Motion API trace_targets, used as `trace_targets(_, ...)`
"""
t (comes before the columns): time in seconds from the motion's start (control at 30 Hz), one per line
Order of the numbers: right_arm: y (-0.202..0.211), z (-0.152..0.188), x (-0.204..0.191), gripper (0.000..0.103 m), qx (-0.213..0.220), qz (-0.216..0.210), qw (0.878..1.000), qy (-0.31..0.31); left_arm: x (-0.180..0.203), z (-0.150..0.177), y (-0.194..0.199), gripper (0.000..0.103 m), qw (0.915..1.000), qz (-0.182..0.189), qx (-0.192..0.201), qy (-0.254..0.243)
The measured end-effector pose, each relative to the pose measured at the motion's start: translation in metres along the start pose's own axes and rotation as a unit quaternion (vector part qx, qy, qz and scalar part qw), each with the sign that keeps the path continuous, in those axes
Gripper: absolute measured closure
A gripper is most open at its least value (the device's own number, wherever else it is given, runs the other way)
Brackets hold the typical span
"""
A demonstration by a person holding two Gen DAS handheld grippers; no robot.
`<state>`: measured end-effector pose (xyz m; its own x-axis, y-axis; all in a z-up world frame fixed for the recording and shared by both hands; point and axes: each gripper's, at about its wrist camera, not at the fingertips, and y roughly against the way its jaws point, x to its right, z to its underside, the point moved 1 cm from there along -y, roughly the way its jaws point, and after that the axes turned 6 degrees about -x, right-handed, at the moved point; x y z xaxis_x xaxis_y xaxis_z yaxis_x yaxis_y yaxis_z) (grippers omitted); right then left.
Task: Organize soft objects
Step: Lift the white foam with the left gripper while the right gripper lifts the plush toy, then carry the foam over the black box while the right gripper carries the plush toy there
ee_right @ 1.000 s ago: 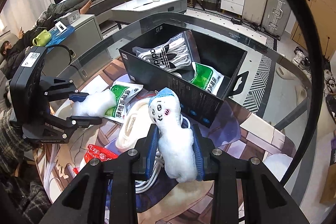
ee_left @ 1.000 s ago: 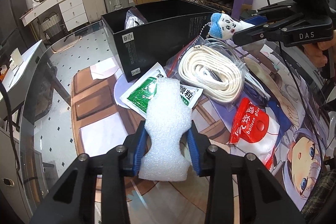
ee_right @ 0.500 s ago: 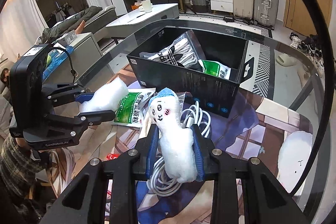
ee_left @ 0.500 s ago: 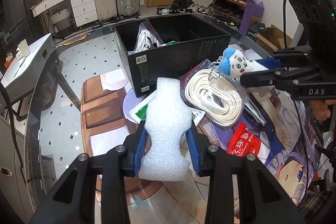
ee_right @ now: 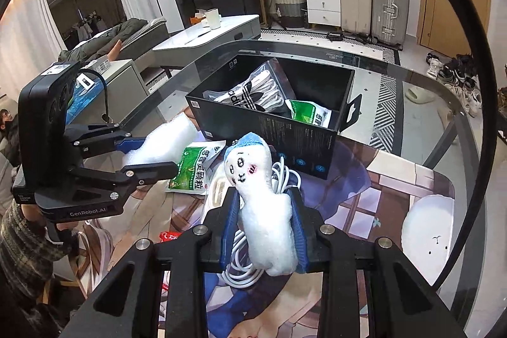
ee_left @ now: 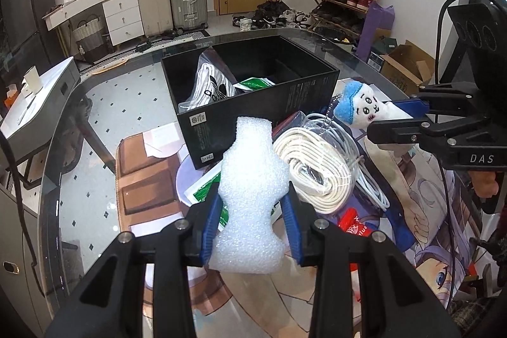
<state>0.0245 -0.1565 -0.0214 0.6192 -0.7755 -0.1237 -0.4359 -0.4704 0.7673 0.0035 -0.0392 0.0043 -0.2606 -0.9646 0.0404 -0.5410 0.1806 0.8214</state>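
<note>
The glass tabletop [ee_left: 95, 122] carries a printed anime mat [ee_left: 421, 230] across its near part. On the mat sit a black open box [ee_left: 279, 103], a green-and-white sachet [ee_right: 195, 170] just beside it, a bagged coil of cream cord [ee_left: 313, 167], white cable [ee_right: 244, 271] and a red packet [ee_left: 355, 227].

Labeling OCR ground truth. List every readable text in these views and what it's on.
"DAS": side of the right claw.
"GenRobot.AI": body of the left claw.
"adidas", partly hidden, with trefoil logo: clear bag in the black box.
Chinese characters, white on green: green sachet on the mat.
Partial "...lue": red packet.
Box-side print and stickers: too small to read.
</note>
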Motion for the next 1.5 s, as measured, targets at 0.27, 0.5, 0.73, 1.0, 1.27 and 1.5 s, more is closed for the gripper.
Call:
trace_targets(0.27, 0.005, -0.011, 0.002, 0.072, 0.002, 0.004, 1.0, 0.005, 0.0, -0.006, 0.005, 0.067, 0.9998, -0.014, 0.011, 0.001)
trace_targets(0.5, 0.009, -0.02, 0.003, 0.072, 0.005, 0.006, 1.0, 0.008, -0.003, -0.015, 0.01, 0.067, 0.9996, -0.02, 0.018, 0.002)
trace_targets(0.73, 0.012, -0.027, 0.004, 0.072, 0.011, 0.009, 1.0, 0.011, -0.005, -0.026, 0.014, 0.067, 0.9994, -0.023, 0.027, 0.003)
trace_targets(1.0, 0.018, -0.034, 0.002, 0.072, 0.021, 0.012, 1.0, 0.017, -0.008, -0.036, 0.016, 0.067, 0.9991, -0.03, 0.03, 0.0)
trace_targets(1.27, 0.022, -0.041, 0.01, 0.072, 0.033, 0.014, 0.999, 0.007, -0.01, -0.043, 0.017, 0.067, 0.9988, -0.035, 0.034, 0.001)
trace_targets(1.5, 0.026, -0.049, 0.013, 0.072, 0.041, 0.014, 0.999, 0.009, -0.011, -0.051, 0.017, 0.067, 0.9988, -0.034, 0.036, 0.003)
